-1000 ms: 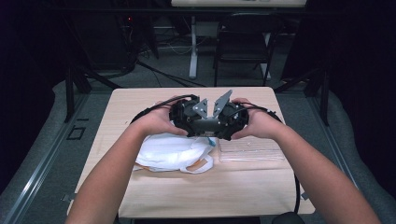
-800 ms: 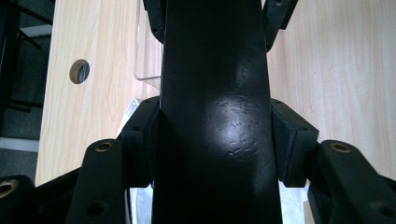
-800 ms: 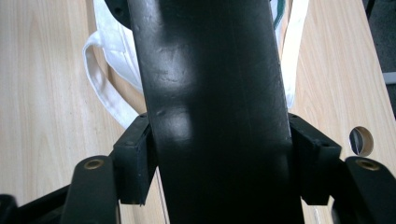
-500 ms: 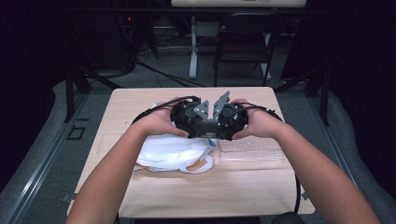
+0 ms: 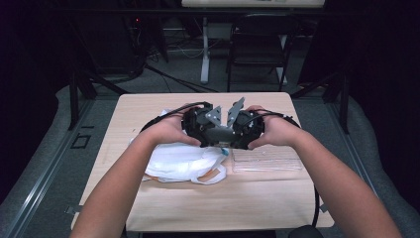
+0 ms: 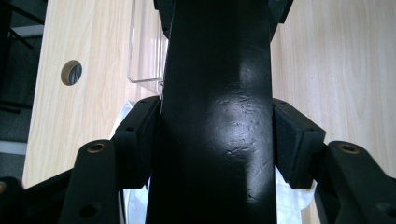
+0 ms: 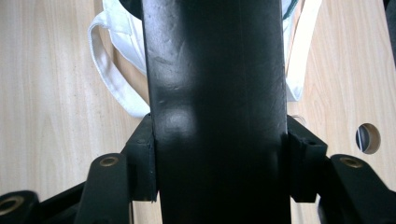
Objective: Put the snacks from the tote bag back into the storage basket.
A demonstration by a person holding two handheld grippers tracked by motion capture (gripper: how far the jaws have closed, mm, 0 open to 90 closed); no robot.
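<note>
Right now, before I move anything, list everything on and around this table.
table: one, light wood, centre
bag: one, white, on table, left of centre
clear tray: one, transparent, right of bag
chair: one, dark, behind table
black bar: count unclear, black, between each claw's jaws
left hand, right hand: two, meeting above table
left claw: one, black, pads on black bar, jaws just opening
right claw: one, black, pads on black bar, jaws just closing
</note>
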